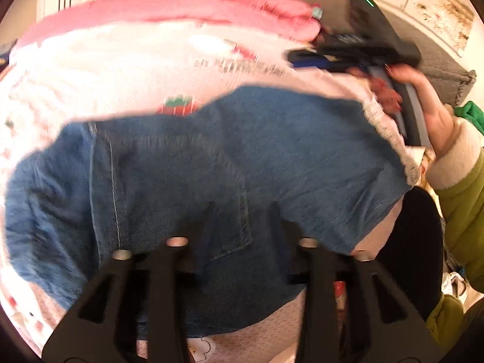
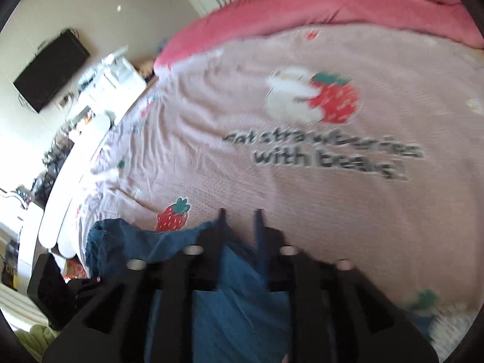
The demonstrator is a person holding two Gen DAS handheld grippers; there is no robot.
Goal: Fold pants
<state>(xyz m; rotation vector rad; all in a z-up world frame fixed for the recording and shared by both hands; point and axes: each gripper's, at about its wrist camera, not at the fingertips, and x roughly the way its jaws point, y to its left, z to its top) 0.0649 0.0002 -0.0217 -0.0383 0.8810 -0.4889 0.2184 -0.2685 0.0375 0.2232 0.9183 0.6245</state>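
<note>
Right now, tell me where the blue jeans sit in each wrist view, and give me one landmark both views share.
Left wrist view: the blue jeans fill the middle and lower part, spread on the pink bedspread, reaching under the gripper's fingers.
Right wrist view: the blue jeans lie at the bottom centre, between and behind the gripper's fingers.
Shared landmark: the strawberry print at the jeans' far edge.

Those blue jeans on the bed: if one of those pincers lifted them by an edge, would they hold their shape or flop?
Probably flop: the jeans lie in soft wrinkles on the pink bedsheet. Their thick seams and stitched pocket suggest fairly heavy cloth, so they would likely hang straight down. Rough denim seems unlikely to slip.
</note>
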